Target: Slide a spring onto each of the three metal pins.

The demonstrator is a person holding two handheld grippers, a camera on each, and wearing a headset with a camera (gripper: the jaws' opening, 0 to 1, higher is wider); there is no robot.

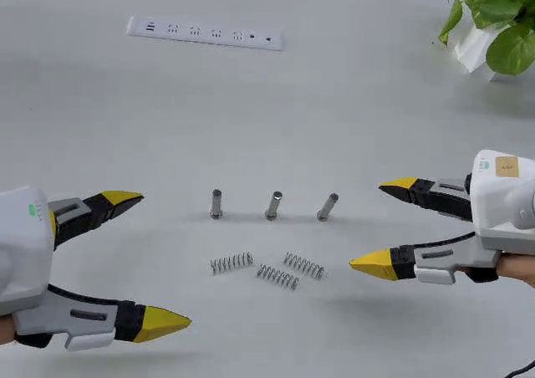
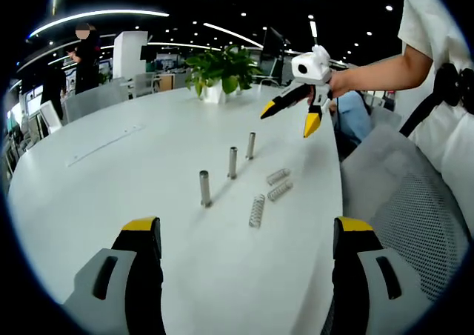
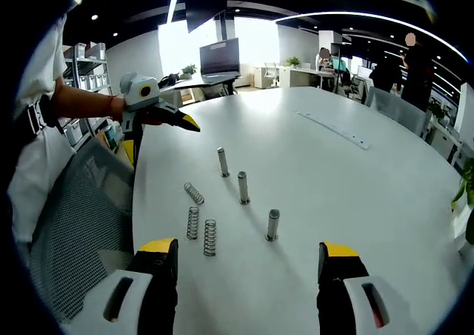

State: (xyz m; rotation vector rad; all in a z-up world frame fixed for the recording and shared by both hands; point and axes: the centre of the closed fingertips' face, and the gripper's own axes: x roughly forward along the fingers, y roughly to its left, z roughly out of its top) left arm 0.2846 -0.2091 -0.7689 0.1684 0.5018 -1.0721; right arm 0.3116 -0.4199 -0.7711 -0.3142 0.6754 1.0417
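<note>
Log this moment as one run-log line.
left tool: open, empty | right tool: open, empty | metal pins: three upright, bare | springs: three loose on table, near pins | progress: no spring on any pin

Three pins (image 1: pixel 273 205) stand upright in a row at the middle of the desk (image 1: pixel 100 127), with three springs (image 1: pixel 277 276) lying just toward its near edge. Bare desk lies open on both sides of them. A power strip (image 1: pixel 205 33) lies flat near the far edge, and a plant (image 1: pixel 493 18) stands at the far right corner.
</note>
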